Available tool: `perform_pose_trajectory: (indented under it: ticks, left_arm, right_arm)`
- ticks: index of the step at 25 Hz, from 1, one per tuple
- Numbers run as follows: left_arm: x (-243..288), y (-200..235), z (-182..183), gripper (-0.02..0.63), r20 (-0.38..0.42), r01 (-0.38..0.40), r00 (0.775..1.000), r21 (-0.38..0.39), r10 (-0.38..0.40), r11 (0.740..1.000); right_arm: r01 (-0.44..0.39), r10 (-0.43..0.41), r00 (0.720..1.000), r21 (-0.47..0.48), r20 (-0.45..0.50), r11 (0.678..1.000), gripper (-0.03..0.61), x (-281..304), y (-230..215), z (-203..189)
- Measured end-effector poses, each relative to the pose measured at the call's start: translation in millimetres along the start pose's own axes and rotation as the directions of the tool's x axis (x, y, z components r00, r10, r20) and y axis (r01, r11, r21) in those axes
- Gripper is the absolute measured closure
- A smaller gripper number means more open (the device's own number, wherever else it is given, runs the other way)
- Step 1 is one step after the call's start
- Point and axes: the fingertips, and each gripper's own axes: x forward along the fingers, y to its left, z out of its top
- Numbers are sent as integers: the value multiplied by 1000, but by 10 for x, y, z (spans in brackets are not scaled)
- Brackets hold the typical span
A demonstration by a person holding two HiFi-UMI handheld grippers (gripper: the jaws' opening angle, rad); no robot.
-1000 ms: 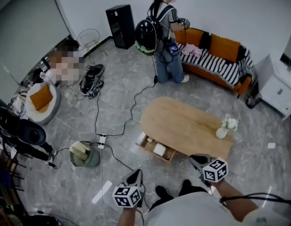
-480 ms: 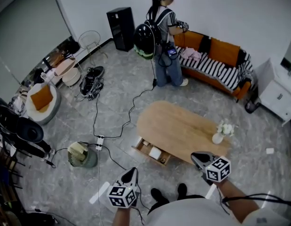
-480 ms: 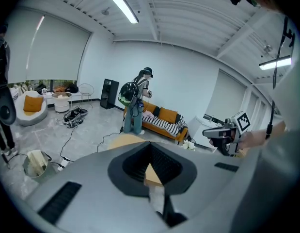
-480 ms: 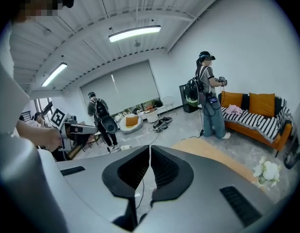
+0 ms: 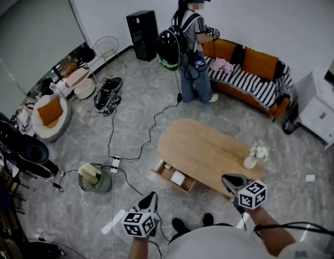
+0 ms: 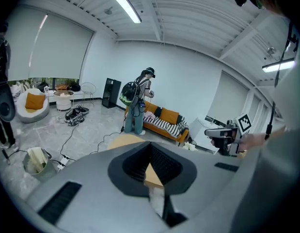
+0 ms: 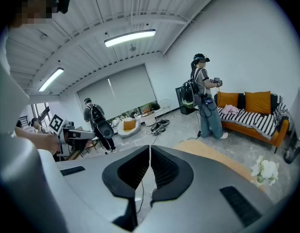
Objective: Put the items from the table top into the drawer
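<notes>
Here, a person stands at the near side of an oval wooden desk (image 5: 204,147), with a left gripper (image 5: 151,197) and a right gripper (image 5: 227,180) held up, both clear of the desk. Each gripper's own view shows its fingers closed tip to tip, left (image 6: 133,161) and right (image 7: 166,171) alike, with nothing between them.

The only item on the desk top is a small vase of white flowers (image 5: 253,159), upright near the right end and close to the near edge. The drawer (image 5: 172,183) hangs open under the desk's left side, with a white box (image 5: 178,178) already inside.

The vase looks top-heavy. A sideways knock from closed fingers would likely tip it or push it off that near edge, so the right gripper would need to open before reaching in. Standing upright, it may also prove too tall for the shallow drawer.

The open drawer juts out just beside the person's feet (image 5: 178,224) and could catch a shin. A cable (image 5: 150,128) trails across the floor to its left. Otherwise the floor round the desk is open, and a second person (image 5: 191,53) and a sofa (image 5: 247,77) are well apart beyond the far side.
</notes>
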Motion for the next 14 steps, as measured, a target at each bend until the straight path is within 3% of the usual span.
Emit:
perform_pose_trajectory:
  ticks: [14]
  left_arm:
    - [19,-57,-70,614,-34,14,999,-1,-14,1000]
  right_arm:
    - [0,0,1000,-8,-21,1000,540,18,61,-29]
